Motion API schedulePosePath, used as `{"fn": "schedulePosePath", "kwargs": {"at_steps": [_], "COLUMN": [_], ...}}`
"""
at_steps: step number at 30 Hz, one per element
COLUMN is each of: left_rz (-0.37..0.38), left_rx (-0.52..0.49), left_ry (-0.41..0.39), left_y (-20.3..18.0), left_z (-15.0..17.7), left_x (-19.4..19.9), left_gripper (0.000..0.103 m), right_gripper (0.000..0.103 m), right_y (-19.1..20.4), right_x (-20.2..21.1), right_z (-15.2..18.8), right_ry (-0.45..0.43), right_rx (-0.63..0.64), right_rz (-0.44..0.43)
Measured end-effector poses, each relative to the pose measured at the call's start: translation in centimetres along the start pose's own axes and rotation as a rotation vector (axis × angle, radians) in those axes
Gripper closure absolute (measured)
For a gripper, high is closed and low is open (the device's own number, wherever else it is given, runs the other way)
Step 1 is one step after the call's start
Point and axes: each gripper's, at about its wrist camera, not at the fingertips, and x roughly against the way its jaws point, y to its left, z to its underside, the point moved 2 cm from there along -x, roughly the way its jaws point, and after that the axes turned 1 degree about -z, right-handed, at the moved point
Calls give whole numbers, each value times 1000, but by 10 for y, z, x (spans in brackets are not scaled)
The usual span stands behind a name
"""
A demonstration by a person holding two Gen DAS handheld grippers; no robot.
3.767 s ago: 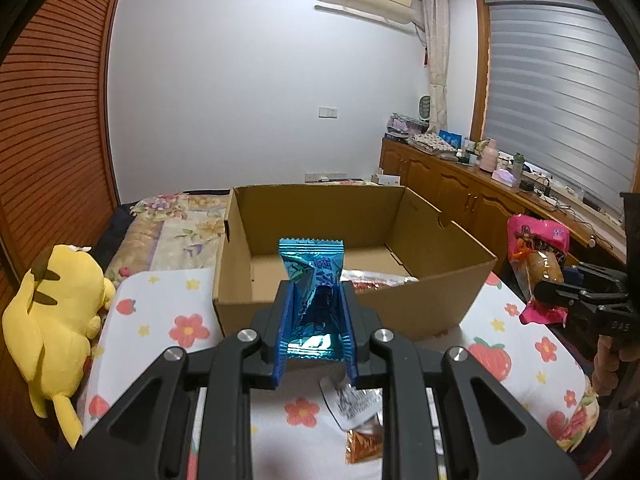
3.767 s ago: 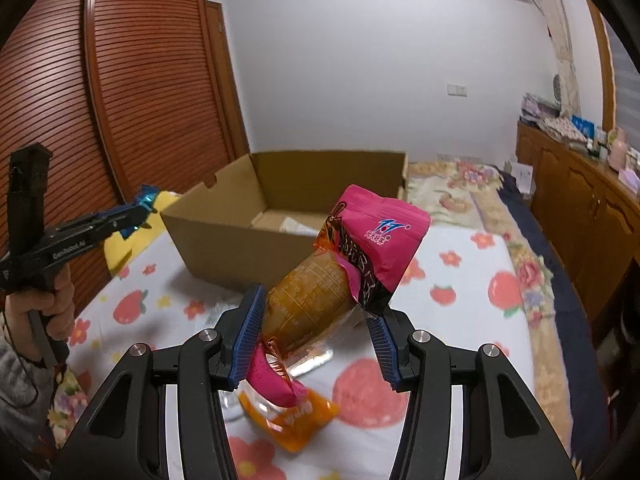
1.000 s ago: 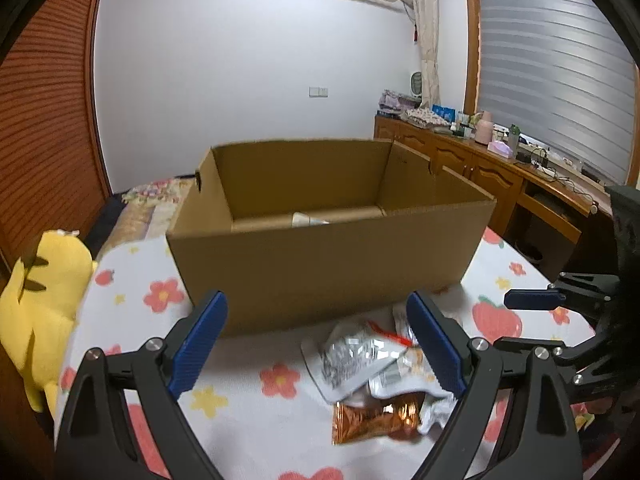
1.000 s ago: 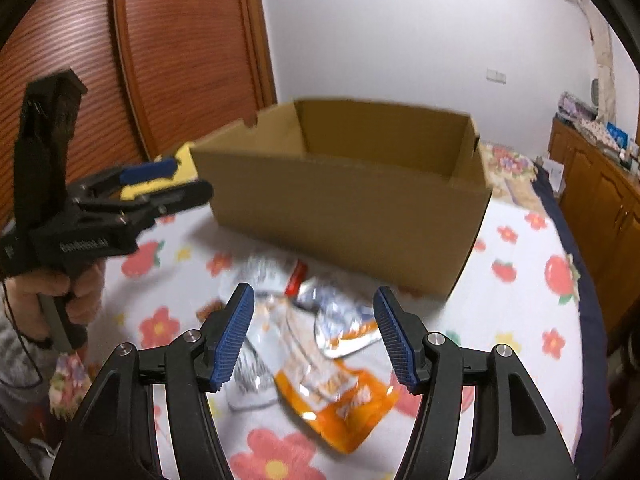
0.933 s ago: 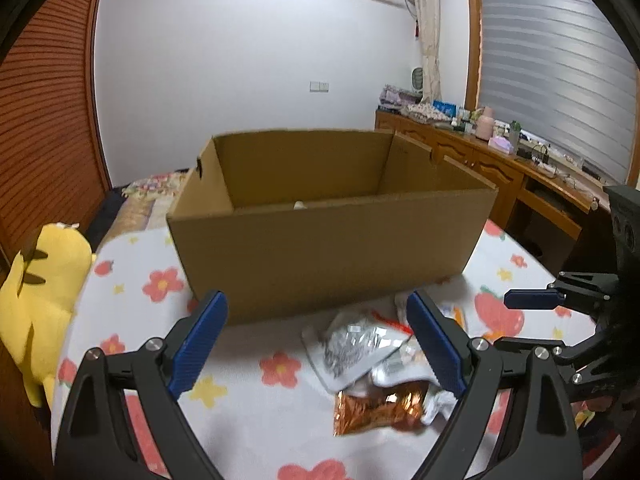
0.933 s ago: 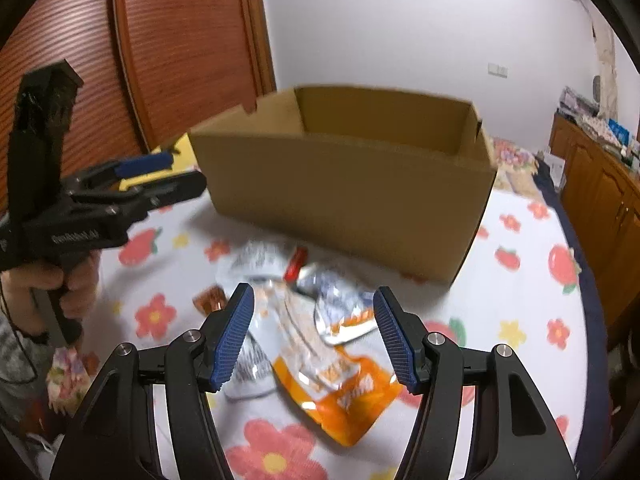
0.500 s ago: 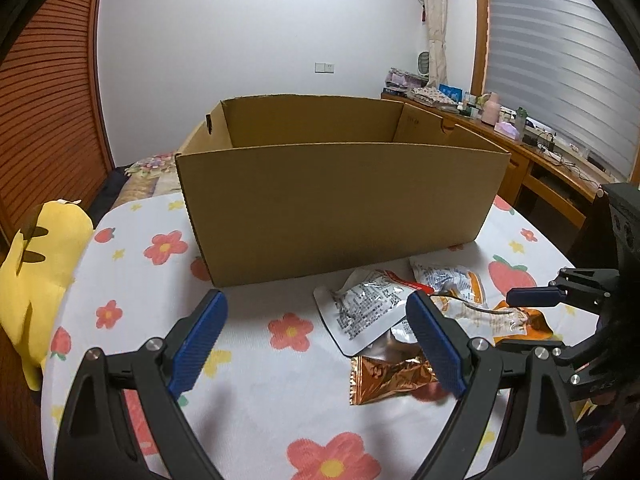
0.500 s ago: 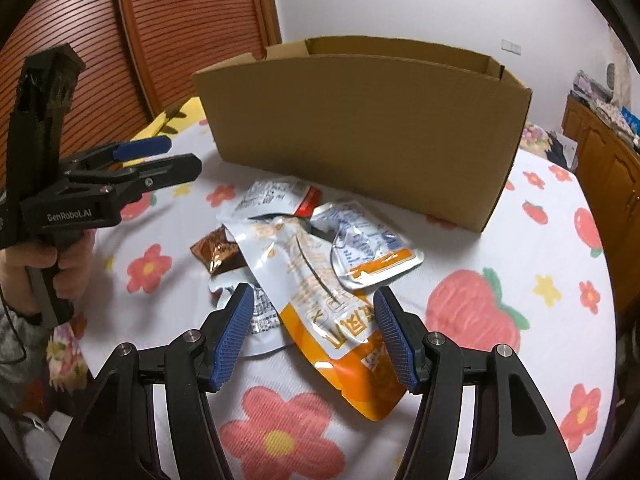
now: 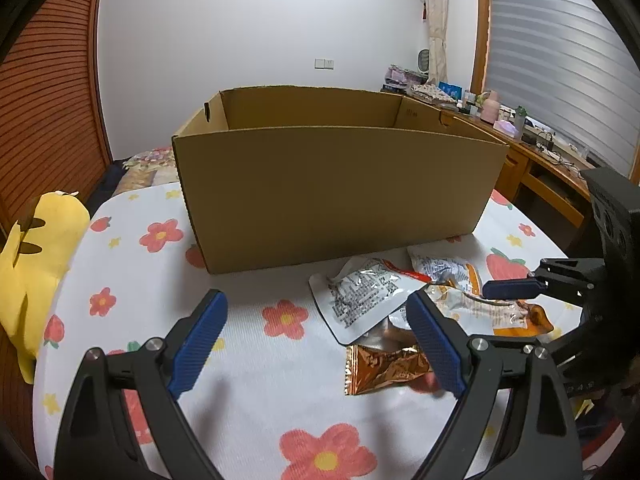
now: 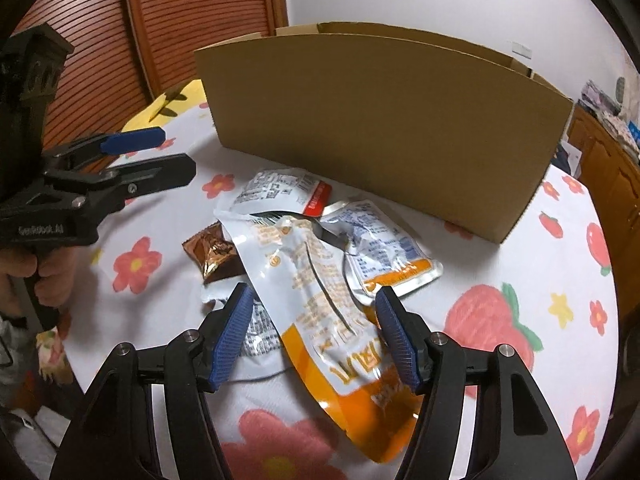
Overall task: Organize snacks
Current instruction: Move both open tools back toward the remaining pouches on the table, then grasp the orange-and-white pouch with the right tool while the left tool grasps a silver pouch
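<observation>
Both tools gaped wide and held nothing: the left tool (image 9: 314,330) and right tool (image 10: 316,322) hovered over snack packets (image 10: 320,276) heaped on the bench (image 9: 248,392), near the cardboard box (image 9: 340,196).

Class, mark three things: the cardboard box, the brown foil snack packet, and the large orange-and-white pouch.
cardboard box (image 9: 340,192), left wrist view, front wall.
brown foil snack packet (image 9: 384,366), left wrist view, packet middle.
large orange-and-white pouch (image 10: 320,300), right wrist view, pouch middle.
</observation>
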Motion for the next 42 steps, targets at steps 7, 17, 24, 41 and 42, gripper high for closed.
{"fn": "schedulePosePath", "kwargs": {"at_steps": [7, 17, 24, 41, 42], "left_rz": [6, 22, 36, 77, 83], "left_rx": [7, 8, -3, -17, -23], "left_ry": [10, 24, 43, 79, 80], "left_y": [0, -3, -10, -23, -26], "left_z": [4, 13, 20, 26, 26], "left_x": [-1, 2, 3, 3, 3], "left_gripper": [12, 12, 12, 12, 12], "right_gripper": [38, 34, 45, 71, 71], "right_y": [4, -2, -3, -13, -15], "right_x": [-6, -14, -11, 25, 28], "right_z": [-5, -10, -10, -8, -6], "right_ry": [12, 34, 28, -51, -53], "right_rx": [2, -45, -51, -63, -67], "right_rz": [-20, -62, -89, -52, -51]}}
